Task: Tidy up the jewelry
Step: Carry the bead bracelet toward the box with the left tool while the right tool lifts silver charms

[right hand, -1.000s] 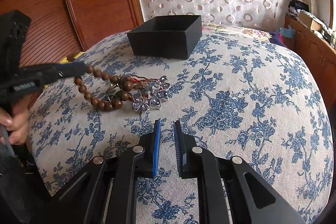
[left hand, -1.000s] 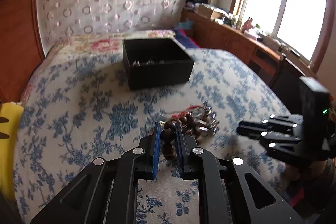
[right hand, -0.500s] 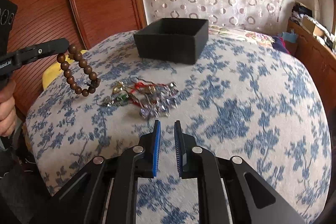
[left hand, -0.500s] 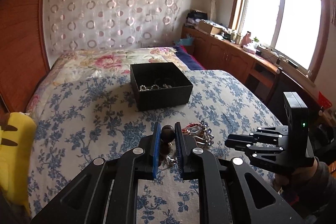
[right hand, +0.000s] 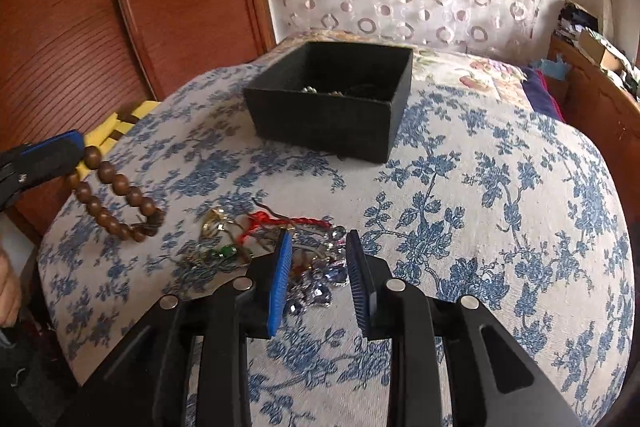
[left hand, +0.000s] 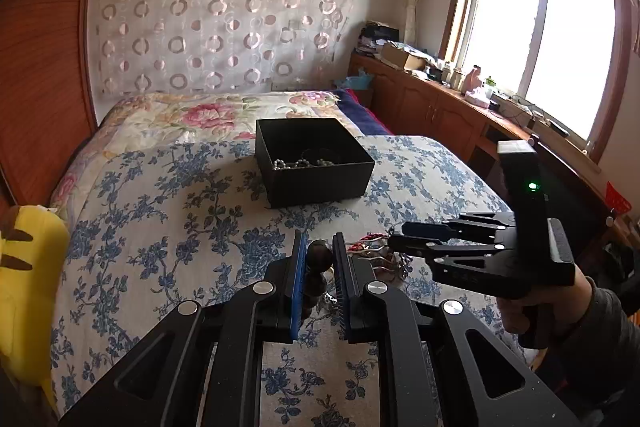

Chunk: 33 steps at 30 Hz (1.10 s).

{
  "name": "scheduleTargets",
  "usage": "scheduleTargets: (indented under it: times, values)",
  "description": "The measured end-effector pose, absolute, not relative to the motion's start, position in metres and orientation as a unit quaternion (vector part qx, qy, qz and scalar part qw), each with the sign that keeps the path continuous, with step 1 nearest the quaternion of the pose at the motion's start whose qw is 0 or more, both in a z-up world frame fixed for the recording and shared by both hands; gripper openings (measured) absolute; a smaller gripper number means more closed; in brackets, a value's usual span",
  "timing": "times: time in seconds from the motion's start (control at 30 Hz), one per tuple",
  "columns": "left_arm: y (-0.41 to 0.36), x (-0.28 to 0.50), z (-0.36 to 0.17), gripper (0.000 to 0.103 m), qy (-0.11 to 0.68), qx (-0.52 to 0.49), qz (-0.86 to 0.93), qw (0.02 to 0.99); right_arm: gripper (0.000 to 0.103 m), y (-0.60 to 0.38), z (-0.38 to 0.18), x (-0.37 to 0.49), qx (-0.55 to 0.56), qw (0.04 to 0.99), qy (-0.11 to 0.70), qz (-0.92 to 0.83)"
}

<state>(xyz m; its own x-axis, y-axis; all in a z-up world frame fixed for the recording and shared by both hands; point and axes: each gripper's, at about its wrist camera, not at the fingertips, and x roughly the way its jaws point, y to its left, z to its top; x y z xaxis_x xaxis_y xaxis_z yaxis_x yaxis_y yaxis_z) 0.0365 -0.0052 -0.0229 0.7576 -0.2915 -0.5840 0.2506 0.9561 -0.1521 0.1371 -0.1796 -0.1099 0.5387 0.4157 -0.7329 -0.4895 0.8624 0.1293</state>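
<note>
My left gripper (left hand: 318, 253) is shut on a brown wooden bead bracelet (left hand: 317, 259) and holds it above the bed; the bracelet (right hand: 112, 201) hangs from the left fingers (right hand: 52, 153) in the right wrist view. My right gripper (right hand: 316, 255) is open, low over a pile of jewelry (right hand: 316, 275) with clear crystals, a red cord (right hand: 288, 221) and a gold piece (right hand: 214, 221). It also shows in the left wrist view (left hand: 396, 235). A black box (left hand: 314, 161) with a bead chain (left hand: 300, 163) inside stands farther back, also seen in the right wrist view (right hand: 332, 107).
The bed has a blue floral cover (left hand: 160, 227). A yellow plush toy (left hand: 28, 287) lies at the left edge. A wooden headboard (right hand: 160, 7) and a patterned curtain (left hand: 224, 11) stand behind. A wooden cabinet (left hand: 440, 107) runs under the window on the right.
My left gripper has lifted the bead bracelet off the pile and up. My right gripper has opened wider and come down over the crystal jewelry.
</note>
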Motion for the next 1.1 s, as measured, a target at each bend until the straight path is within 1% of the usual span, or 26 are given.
scheduleTargets:
  times: [0.17,0.27,0.37,0.4,0.43,0.47,0.83,1.1]
  values:
    - [-0.005,0.036,-0.024,0.012,0.317,-0.034,-0.145,0.937,0.03,-0.181,-0.12,0.149,-0.032,0.87,0.422,0.254]
    - [-0.004,0.036,-0.026,0.012,0.318,-0.033,-0.146,0.936,0.034,-0.183,-0.122,0.153,-0.02,0.867,0.428,0.256]
    - [-0.004,0.036,-0.026,0.012,0.319,-0.032,-0.146,0.936,0.034,-0.186,-0.123,0.154,-0.011,0.863,0.431,0.262]
    - [-0.004,0.036,-0.026,0.012,0.319,-0.033,-0.146,0.936,0.03,-0.186,-0.123,0.154,-0.009,0.863,0.431,0.264]
    - [-0.004,0.036,-0.026,0.012,0.319,-0.034,-0.146,0.936,0.028,-0.187,-0.123,0.154,-0.008,0.862,0.43,0.267]
    - [-0.004,0.035,-0.027,0.012,0.319,-0.034,-0.145,0.936,0.023,-0.187,-0.122,0.153,-0.007,0.863,0.428,0.268]
    - [-0.004,0.038,-0.028,0.012,0.316,-0.03,-0.144,0.937,0.022,-0.203,-0.102,0.149,-0.023,0.881,0.398,0.252]
    - [-0.003,0.053,-0.013,0.012,0.302,-0.026,-0.145,0.942,0.022,-0.211,-0.087,0.153,-0.025,0.89,0.382,0.248]
